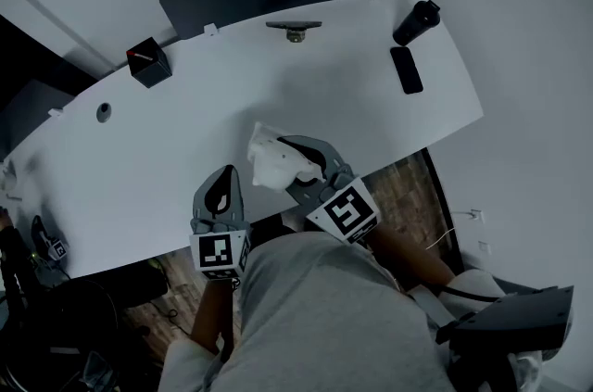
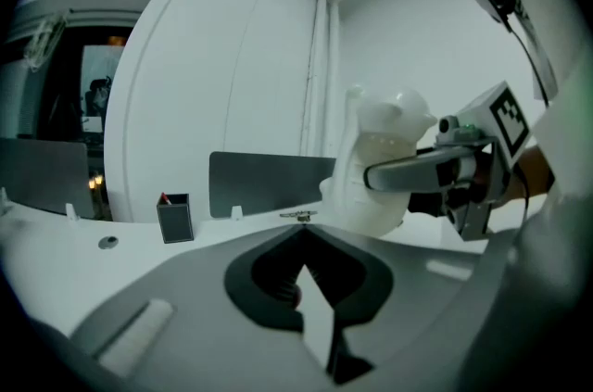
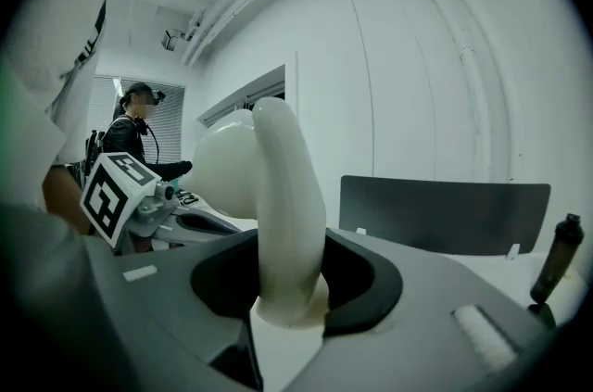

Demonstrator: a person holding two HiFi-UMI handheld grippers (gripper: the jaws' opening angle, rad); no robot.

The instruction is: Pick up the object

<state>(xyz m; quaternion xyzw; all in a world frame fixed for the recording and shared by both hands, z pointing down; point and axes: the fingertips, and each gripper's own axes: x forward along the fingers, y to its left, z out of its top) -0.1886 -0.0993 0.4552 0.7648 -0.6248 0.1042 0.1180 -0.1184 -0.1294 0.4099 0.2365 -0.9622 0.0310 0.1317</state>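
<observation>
Far left on the white table [image 1: 139, 149]: small black box [image 1: 148, 61]. Nearer the front edge: left gripper [image 1: 222, 184], jaws pressed fully together, holding nothing. Just to its right: soft white object [image 1: 269, 157], clamped between the half-spread jaws of the right gripper [image 1: 301, 160], over the table's near part; resting on the top or lifted, impossible to tell. Far right at the back: black phone [image 1: 406, 69] and dark bottle [image 1: 417, 21].

Open desk [image 1: 278, 84] middle, black box [image 1: 148, 62] left, phone [image 1: 406, 69], bottle [image 1: 416, 22] right
</observation>
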